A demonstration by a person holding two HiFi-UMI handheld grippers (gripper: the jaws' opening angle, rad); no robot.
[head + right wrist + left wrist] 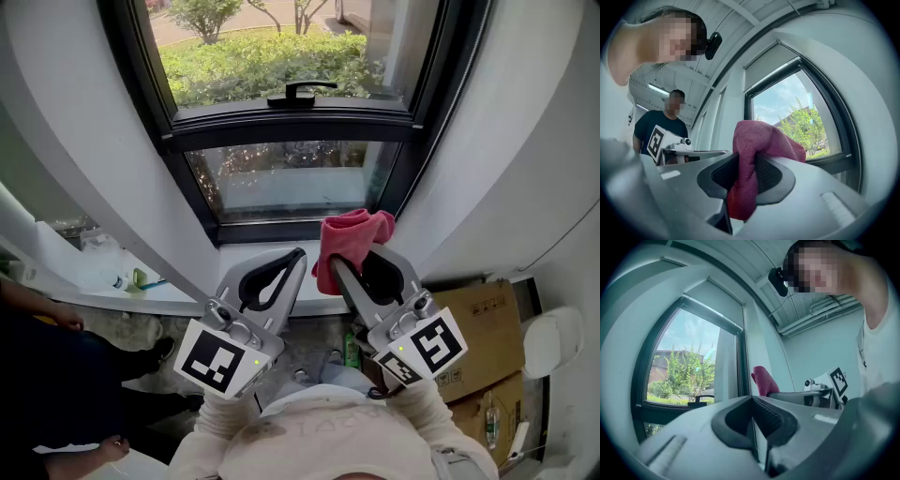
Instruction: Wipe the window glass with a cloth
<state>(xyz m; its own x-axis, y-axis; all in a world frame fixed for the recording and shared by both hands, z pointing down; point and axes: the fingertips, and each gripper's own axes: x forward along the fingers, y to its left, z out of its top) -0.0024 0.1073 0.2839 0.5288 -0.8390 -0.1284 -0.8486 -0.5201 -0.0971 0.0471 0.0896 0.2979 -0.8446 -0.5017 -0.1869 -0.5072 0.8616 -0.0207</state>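
Cloth (351, 240), a crumpled pink weave, is bulging from ribbed black jaws clamped on it by the right gripper (356, 259) near the lower right corner of the smooth window glass (286, 178), while the left gripper (293, 257) is hovering alongside, jaws pressed together, empty.
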